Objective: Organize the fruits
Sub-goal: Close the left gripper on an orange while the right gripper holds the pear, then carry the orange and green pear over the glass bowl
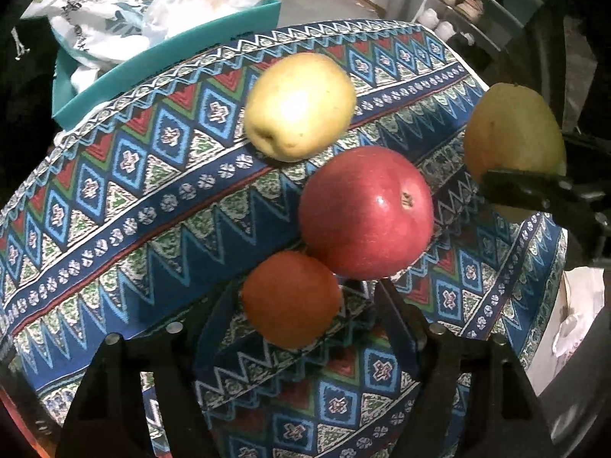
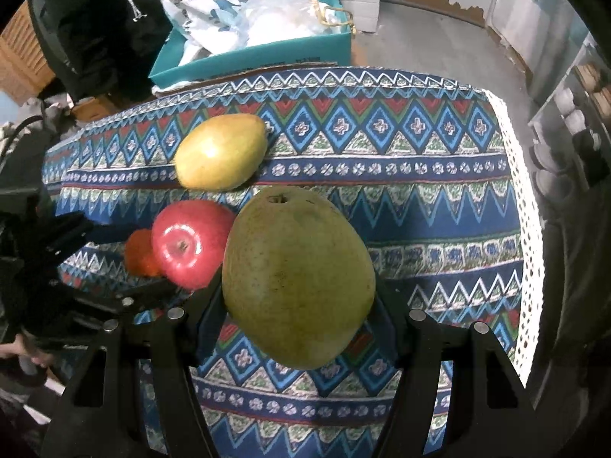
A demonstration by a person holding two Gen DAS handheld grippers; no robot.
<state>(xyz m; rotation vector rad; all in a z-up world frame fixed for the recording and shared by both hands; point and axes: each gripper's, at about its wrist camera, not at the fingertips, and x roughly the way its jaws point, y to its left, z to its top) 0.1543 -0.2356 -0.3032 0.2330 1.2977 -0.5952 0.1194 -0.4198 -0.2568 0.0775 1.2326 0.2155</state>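
My right gripper [image 2: 298,301] is shut on a big green pear [image 2: 298,282] and holds it above the patterned tablecloth [image 2: 420,206]; the same pear [image 1: 513,133] shows at the right in the left wrist view. My left gripper [image 1: 301,305] is open around an orange [image 1: 291,298], with its fingers either side of it. A red apple [image 1: 366,212] lies right behind the orange, touching it. A yellow pear [image 1: 299,106] lies further back. The right wrist view also shows the yellow pear [image 2: 220,152], the apple [image 2: 191,242] and the orange [image 2: 139,252].
A teal box [image 2: 259,55] holding plastic bags stands behind the table. The table's right edge has white lace trim [image 2: 529,229]. A shelf with shoes [image 1: 469,4] stands to the back right. Bare floor [image 2: 439,42] lies beyond the table.
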